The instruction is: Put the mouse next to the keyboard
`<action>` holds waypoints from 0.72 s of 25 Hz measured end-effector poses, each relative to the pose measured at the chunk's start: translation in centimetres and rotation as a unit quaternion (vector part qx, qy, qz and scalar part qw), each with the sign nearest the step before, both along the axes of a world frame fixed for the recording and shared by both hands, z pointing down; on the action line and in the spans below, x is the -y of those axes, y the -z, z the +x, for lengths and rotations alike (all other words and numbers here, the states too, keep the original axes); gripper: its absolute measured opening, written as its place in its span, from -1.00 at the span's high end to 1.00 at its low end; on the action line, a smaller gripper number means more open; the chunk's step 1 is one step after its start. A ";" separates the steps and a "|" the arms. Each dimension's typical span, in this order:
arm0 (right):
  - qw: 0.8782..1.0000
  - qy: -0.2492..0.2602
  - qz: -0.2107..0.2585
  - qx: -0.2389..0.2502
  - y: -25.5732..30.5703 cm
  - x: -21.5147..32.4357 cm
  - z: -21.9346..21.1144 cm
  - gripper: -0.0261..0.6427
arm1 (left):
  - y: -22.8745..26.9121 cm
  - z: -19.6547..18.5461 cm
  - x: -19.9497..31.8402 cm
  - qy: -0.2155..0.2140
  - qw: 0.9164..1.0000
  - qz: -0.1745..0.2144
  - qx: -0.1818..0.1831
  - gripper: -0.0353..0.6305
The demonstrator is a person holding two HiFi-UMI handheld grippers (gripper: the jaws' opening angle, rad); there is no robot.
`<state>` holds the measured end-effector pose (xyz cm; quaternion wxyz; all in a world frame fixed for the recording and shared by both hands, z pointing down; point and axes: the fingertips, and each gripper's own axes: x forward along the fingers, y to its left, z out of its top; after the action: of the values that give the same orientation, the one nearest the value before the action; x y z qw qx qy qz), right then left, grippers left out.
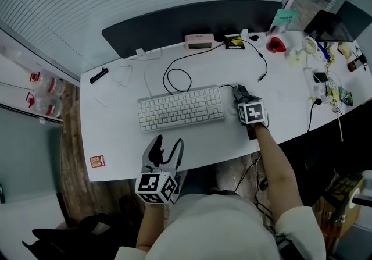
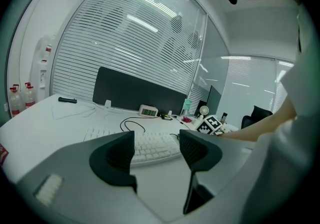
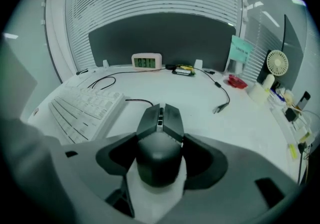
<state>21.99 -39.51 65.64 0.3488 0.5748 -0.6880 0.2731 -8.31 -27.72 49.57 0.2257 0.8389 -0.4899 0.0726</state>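
The mouse (image 3: pixel 160 138) is dark and sits on the white tabletop (image 1: pixel 116 131) just beside the right end of the keyboard (image 1: pixel 181 109), towards the near edge and a little right of the middle. The right gripper (image 3: pixel 160 157) has its two jaws closed in on the mouse, one against each side, with the buttons and wheel pointing at the far edge. From above, most of the mouse is covered by that gripper's marker cube, and only its front end shows past it.

The left gripper (image 2: pixel 156 150) hangs over the near edge of the table, in front of the keyboard's left half. Its jaws stand apart with nothing between them; bare tabletop and the keyboard's front row show through the gap.

The keyboard is white and lies roughly parallel to the near edge, slightly skewed. A black cable (image 1: pixel 177 78) loops on the table behind it. Along the far edge stands a dark screen panel (image 1: pixel 174 26), and in front of it a small digital clock (image 3: pixel 146 61). A black pen (image 1: pixel 99 75) lies near the far left corner, and a red sticker (image 1: pixel 97 161) is at the near left corner. A small fan (image 3: pixel 277 62) stands among clutter at the right end.
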 end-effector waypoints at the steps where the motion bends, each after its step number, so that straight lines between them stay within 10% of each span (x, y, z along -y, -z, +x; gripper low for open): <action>1: 1.000 -0.002 0.000 0.001 -0.1 -0.2 0.1 0.08 | -0.1 0.1 -0.2 -0.001 1.000 -0.001 0.000 0.04; 18: 0.996 -0.012 0.080 0.036 4.0 -3.8 -1.5 -0.01 | 0.5 -0.2 -4.7 0.022 1.000 0.019 0.006 0.04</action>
<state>20.48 -35.74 61.66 0.2733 0.5992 -0.7126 0.2420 -8.55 -23.01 49.06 0.2080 0.8319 -0.5106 0.0629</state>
